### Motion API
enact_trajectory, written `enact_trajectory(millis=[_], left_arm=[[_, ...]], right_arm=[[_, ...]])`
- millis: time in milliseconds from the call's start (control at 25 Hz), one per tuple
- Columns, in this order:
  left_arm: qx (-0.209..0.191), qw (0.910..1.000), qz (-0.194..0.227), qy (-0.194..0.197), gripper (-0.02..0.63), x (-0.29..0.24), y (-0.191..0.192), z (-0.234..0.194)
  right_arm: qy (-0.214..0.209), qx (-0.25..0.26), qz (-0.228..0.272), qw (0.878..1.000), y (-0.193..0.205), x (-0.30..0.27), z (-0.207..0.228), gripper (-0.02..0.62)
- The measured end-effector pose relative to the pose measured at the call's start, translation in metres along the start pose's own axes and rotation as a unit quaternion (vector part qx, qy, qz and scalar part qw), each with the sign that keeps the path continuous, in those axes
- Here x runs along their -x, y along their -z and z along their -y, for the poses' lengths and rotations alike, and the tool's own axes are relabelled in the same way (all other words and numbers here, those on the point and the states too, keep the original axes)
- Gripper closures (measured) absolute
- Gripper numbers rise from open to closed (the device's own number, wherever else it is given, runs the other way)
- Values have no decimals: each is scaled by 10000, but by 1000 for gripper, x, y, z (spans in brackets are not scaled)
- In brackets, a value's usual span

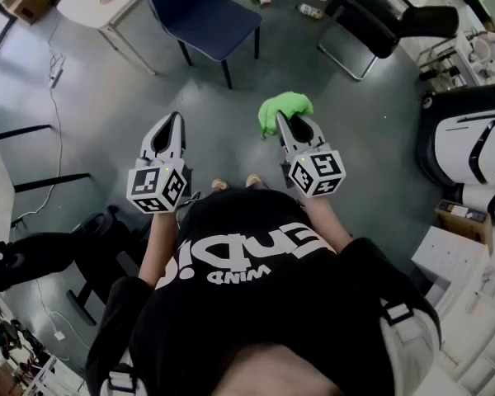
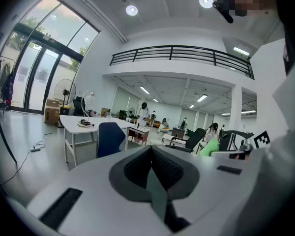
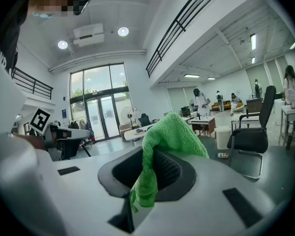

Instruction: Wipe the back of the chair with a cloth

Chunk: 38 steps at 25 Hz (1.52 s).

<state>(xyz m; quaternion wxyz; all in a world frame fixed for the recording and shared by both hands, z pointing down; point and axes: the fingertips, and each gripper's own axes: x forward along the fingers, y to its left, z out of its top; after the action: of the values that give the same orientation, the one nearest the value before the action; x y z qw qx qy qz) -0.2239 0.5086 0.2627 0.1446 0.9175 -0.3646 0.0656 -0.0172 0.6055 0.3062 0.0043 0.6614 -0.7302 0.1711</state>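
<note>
A green cloth [image 1: 283,109] is pinched in my right gripper [image 1: 290,122], draped over its tip; in the right gripper view the green cloth [image 3: 163,146] hangs between the shut jaws. My left gripper [image 1: 170,130] is held level beside it, jaws closed together with nothing in them; the left gripper [image 2: 154,173] shows only its own closed jaws. A blue chair [image 1: 200,15] stands ahead on the grey floor, its blue back [image 2: 110,138] facing me in the left gripper view. A black office chair [image 1: 370,19] stands ahead to the right, seen as the black chair [image 3: 251,132] in the right gripper view.
A white table [image 1: 99,2] stands left of the blue chair, with cables trailing on the floor [image 1: 54,73]. White equipment [image 1: 470,151] and shelves crowd the right side. A black stand [image 1: 33,258] lies at my lower left. People stand far off in the hall.
</note>
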Motion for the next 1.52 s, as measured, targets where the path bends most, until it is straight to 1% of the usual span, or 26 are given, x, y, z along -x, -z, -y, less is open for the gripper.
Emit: enact_trajectory(millis=[200, 360, 560, 720, 880, 1080, 1320, 1520], left_arm=[[-30, 10000, -11, 84, 607, 4, -1, -5], [-75, 9997, -61, 244, 607, 8, 5, -10], [-136, 9987, -245, 432, 607, 5, 17, -14], [-147, 9984, -250, 480, 607, -12, 15, -17], [-157, 9985, -186, 494, 607, -42, 10, -23], [-144, 9986, -175, 471, 607, -93, -3, -41], [-109, 9995, -129, 258, 607, -166, -33, -65], [-72, 9999, -46, 69, 607, -225, -63, -75]], right_arm=[[-2, -25, 97, 9999, -2, -2, -11, 545], [96, -256, 203, 9994, 0, -3, -15, 545], [287, -270, 392, 9985, -8, -8, -10, 545], [379, -269, 458, 9979, -11, -14, 0, 545], [371, -305, 444, 9979, -10, -34, 16, 545], [286, -310, 358, 9985, -19, -83, 41, 545], [31, -312, 295, 9991, -51, -155, 80, 544], [-303, -253, 263, 9989, -85, -210, 112, 544]])
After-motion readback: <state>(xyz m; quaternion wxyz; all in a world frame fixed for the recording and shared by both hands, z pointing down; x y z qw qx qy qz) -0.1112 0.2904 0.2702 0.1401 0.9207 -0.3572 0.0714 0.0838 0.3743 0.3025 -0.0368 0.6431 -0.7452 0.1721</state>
